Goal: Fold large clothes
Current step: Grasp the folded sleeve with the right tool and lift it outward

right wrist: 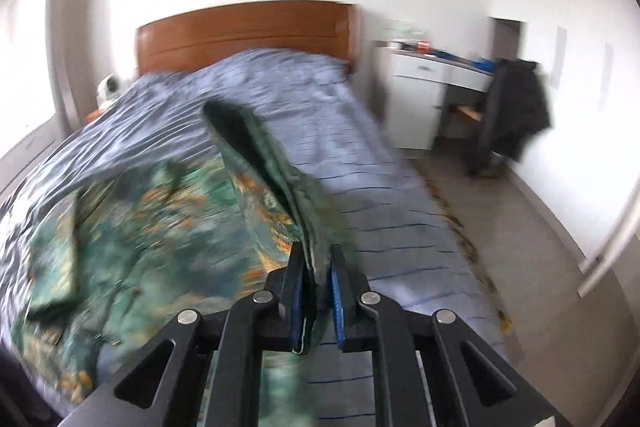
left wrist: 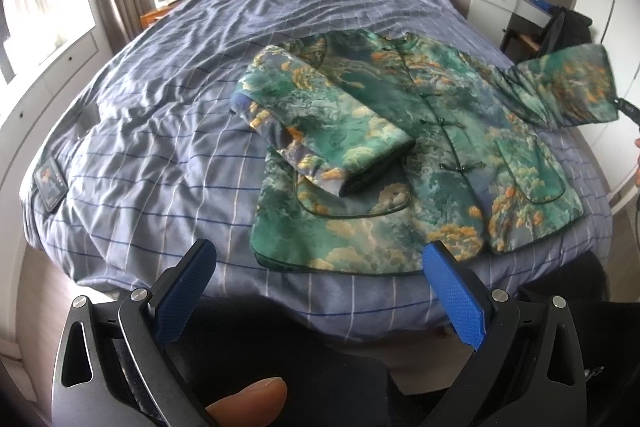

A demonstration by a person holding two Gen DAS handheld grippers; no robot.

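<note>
Mostly flat green jacket, one sleeve lifted

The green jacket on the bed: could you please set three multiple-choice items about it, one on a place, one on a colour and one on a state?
1. Where does the folded sleeve lie?
A. Across the jacket's front
B. On the floor
C. Over the headboard

2. What colour are the pads on the left gripper fingers?
A. Red
B. Blue
C. Yellow

3. What is the state of the right gripper?
A. Open and empty
B. Shut on the other sleeve
C. Shut on the bed cover

Answers:
1 A, the sleeve rests folded over the jacket front.
2 B, both pads show blue.
3 B, the other sleeve is pinched between its fingers and lifted above the bed cover.
</note>
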